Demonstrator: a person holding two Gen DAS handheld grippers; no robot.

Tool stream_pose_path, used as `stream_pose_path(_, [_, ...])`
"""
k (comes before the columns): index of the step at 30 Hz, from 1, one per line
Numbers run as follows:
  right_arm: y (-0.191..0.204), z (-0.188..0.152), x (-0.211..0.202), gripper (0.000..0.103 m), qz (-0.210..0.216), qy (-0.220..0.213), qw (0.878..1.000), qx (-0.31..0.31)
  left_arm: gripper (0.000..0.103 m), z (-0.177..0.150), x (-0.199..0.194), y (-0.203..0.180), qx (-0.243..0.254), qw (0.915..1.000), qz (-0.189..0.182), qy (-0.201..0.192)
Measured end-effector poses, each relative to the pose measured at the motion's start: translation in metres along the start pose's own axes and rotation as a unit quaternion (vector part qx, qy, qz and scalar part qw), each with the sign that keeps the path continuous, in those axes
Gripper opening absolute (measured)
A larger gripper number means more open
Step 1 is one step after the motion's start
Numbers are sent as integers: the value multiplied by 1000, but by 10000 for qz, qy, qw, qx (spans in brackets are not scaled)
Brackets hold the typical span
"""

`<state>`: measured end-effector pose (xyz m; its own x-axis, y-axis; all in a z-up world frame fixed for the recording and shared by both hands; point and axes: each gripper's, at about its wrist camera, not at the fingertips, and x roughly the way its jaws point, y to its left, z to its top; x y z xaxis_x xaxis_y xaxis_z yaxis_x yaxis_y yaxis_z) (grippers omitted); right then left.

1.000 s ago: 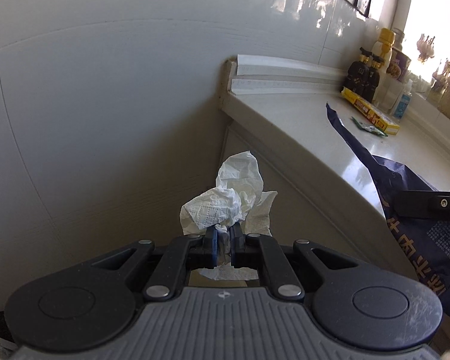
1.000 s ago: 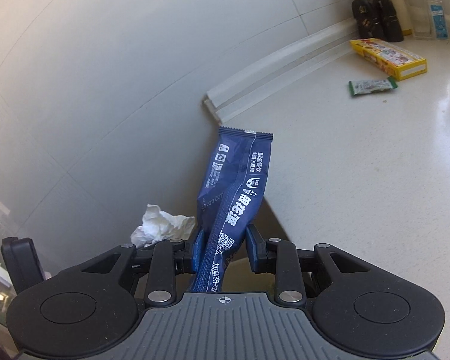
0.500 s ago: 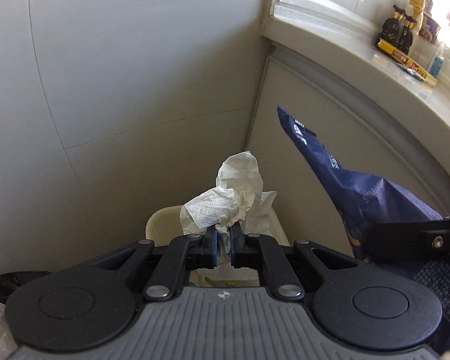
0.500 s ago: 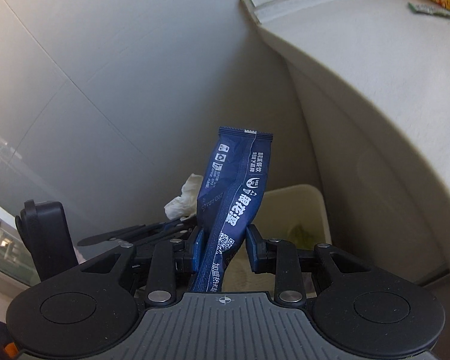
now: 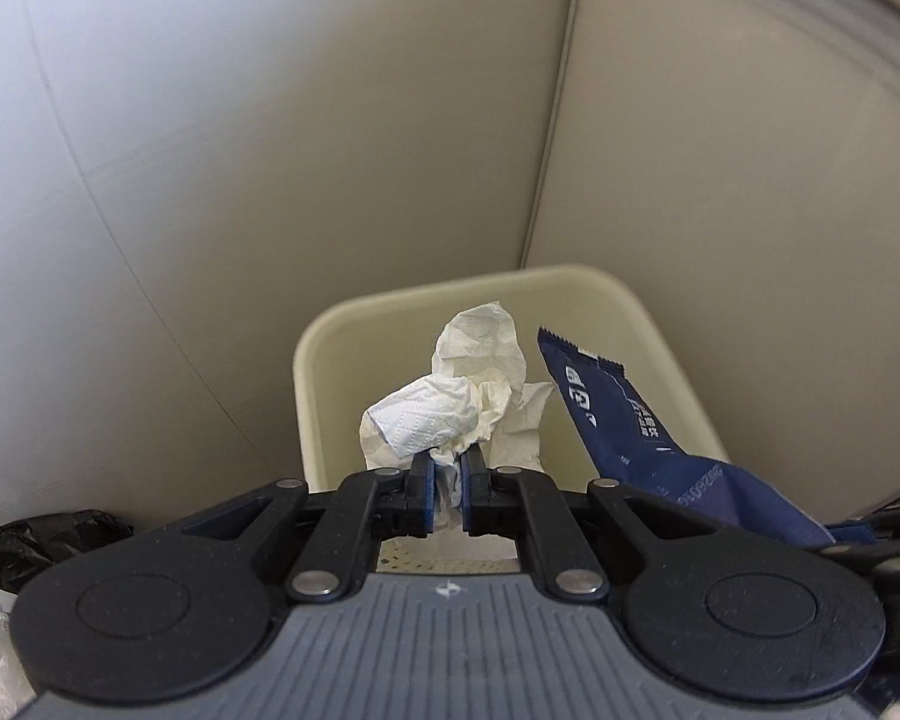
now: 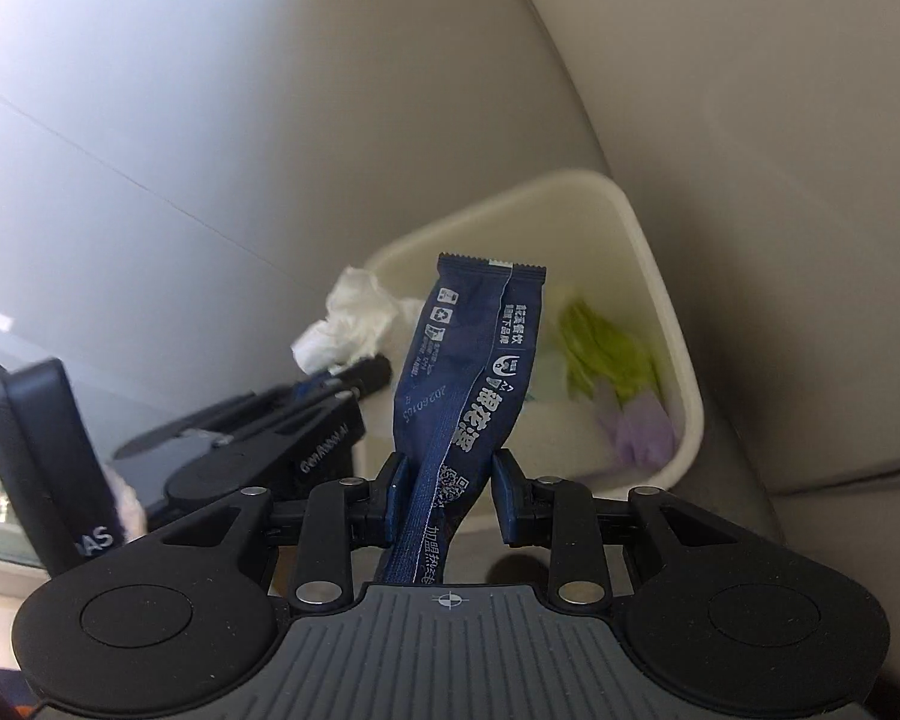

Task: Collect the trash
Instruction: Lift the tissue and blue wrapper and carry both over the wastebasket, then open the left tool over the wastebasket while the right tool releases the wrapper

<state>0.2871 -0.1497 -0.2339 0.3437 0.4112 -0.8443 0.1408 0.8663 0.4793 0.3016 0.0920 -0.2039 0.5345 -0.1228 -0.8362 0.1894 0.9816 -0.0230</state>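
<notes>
Both tongs (image 5: 447, 474) lower, over bin (image 5: 330, 348)

Floor (image 5: 6, 630) – cream bin (image 5: 354, 324) in corner, black bag (image 5: 36, 540) beside.

A crumpled black plastic bag (image 5: 42, 543) lies low against the pale wall (image 5: 210, 150), near its foot. The wall meets a beige cabinet panel (image 5: 720, 210) at an upright corner seam. A grey moulding (image 5: 798, 18) curves across the panel's upper part.
</notes>
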Motion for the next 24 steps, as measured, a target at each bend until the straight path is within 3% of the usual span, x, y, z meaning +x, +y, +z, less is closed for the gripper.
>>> stream_pose_path(14, [21,10,64,29,-650,325,9970,-260,8,18,56,7,265,9983,194,489])
stream_pose_path(24, [26,7,49,29,-866,393,9943,-487,8,12,67,-14,428,9967,204,653])
